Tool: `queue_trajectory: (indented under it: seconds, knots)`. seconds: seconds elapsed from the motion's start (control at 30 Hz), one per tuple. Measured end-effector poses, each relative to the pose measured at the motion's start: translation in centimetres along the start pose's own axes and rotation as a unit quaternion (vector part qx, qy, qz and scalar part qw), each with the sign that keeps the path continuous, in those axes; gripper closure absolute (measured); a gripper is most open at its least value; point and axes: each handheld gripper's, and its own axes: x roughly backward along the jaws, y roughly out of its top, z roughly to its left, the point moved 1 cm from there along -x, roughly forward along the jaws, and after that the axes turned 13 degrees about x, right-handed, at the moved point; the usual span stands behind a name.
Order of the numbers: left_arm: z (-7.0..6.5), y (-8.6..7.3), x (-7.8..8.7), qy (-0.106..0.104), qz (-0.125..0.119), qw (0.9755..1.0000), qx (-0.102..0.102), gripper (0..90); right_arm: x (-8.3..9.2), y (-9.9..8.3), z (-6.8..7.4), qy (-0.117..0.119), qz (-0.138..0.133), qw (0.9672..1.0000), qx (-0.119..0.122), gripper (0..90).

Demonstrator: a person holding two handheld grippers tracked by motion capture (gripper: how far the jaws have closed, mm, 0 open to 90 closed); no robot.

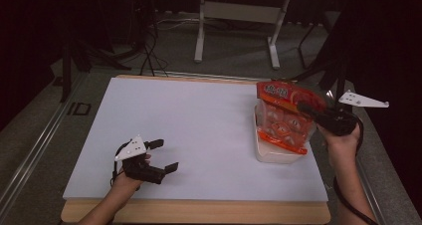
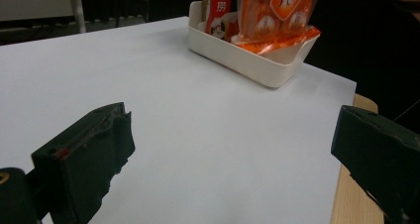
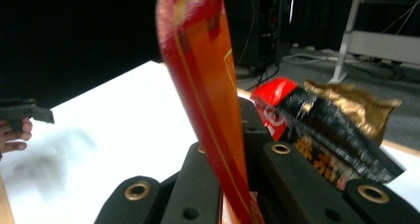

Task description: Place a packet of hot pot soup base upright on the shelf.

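Note:
An orange snack bag [image 1: 286,116] with round pieces showing through its clear front stands in a white bin [image 1: 274,154] at the table's right side. My right gripper [image 1: 309,108] is shut on the bag's top edge, and the right gripper view shows the orange bag edge [image 3: 208,100] pinched between its jaws. A red, black and gold packet [image 3: 324,132] lies just behind it in that view. My left gripper [image 1: 164,156] rests open near the table's front left, nothing between its fingers [image 2: 86,157]. The left gripper view shows the bin [image 2: 247,60] and the bag [image 2: 275,16] far across the table.
The white tabletop [image 1: 194,130] has a wooden front edge [image 1: 199,211]. A red packet [image 2: 219,8] stands in the bin's far end. Beyond the table are a white desk frame [image 1: 236,21] and cables on the floor.

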Motion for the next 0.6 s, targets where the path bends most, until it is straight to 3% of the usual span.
queue_trajectory:
  seconds: [0.37,0.5,0.6]
  knots:
    - [0.2,-0.1,-0.1,0.0,0.001,1.0,0.003,1.6,-0.8,-1.1,0.1,0.009,-0.006,0.9997,-0.023,90.0]
    - [0.2,-0.1,0.0,-0.001,0.001,1.0,0.003,1.6,-1.2,-2.1,-0.1,0.005,-0.001,0.9991,-0.043,90.0]
    - [0.3,-0.1,0.0,-0.001,0.0,1.0,0.005,1.6,-1.5,-2.7,-0.1,0.005,0.002,0.9991,-0.042,90.0]
